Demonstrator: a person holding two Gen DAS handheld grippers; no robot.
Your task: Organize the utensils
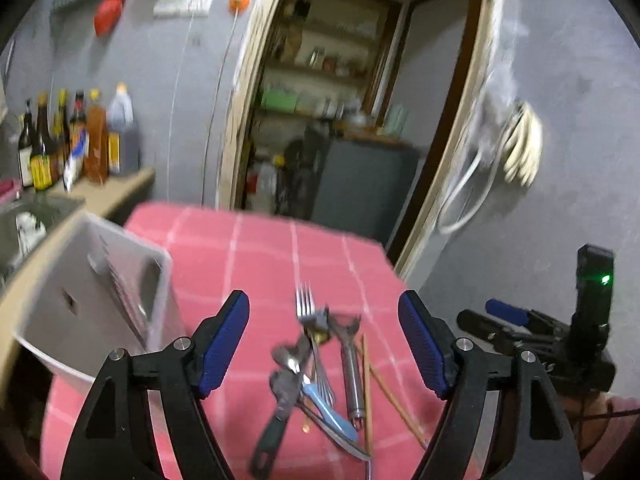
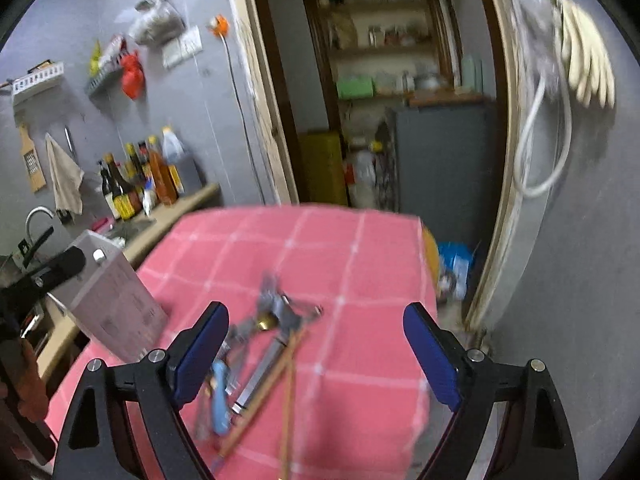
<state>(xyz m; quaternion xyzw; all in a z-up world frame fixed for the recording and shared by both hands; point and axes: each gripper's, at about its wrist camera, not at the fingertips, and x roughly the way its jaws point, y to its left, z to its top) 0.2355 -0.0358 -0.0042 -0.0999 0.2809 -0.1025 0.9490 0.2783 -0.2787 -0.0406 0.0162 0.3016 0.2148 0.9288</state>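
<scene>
The utensil pile (image 1: 320, 364) lay just ahead, between the wide-open jaws of the left gripper (image 1: 323, 344), handles toward it, while the right gripper (image 2: 316, 356), also spread and empty, hovered near.

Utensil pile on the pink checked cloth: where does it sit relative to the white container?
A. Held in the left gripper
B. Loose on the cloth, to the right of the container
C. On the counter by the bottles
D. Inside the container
B. The utensil pile lies loose on the pink cloth, right of the white container; the left gripper and right gripper are both open and empty.
</scene>
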